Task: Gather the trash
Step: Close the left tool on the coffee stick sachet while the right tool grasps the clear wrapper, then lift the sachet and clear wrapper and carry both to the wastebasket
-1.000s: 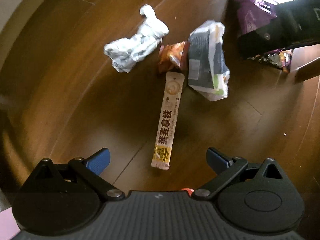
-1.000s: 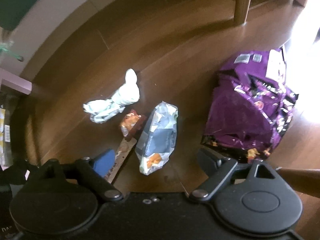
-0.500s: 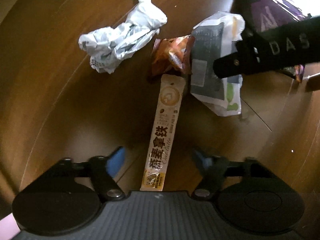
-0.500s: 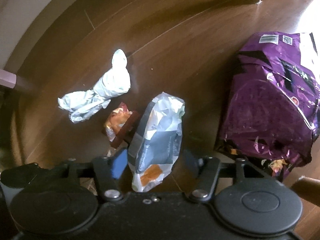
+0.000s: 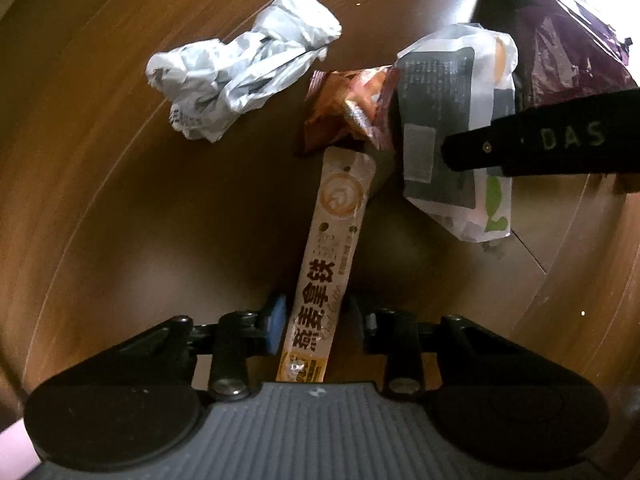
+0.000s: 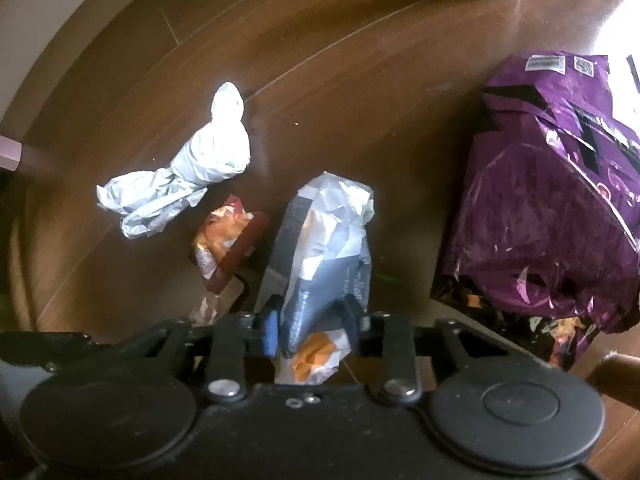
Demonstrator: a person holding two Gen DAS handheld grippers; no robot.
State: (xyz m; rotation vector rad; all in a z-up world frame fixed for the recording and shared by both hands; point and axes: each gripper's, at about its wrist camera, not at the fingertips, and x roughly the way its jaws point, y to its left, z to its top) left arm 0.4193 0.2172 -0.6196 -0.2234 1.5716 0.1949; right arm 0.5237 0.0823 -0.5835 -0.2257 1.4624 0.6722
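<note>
Two-handed pickup of floor litter, shown from both wrist views. The left gripper (image 5: 314, 324) has come down over the near end of a long tan drink-mix stick (image 5: 326, 264); its jaws have just been closing and now stand against the stick's two edges, apparently clamped on it. The right gripper (image 6: 308, 326) has likewise dropped onto the grey-and-white snack bag (image 6: 324, 248) lying just right of the stick; its jaws have just been closing too and now pinch the bag's near end, the film bunched between them. Both pieces rest on the wooden floor (image 5: 120, 220), so judged from this each is gripped but not yet lifted.

Around the stick: an orange crumpled wrapper (image 5: 348, 108) touches its far end, a crumpled white paper (image 5: 240, 84) lies beyond and to its left, and a large purple bag (image 6: 560, 208) sits well to its right, past the snack bag.

Legible writing: large Chinese characters on the stick, with a script word that seems to read "Oat Latte". The right gripper's finger, seen from the left wrist, bears the letters "DAS". The other printing is too small to read.
</note>
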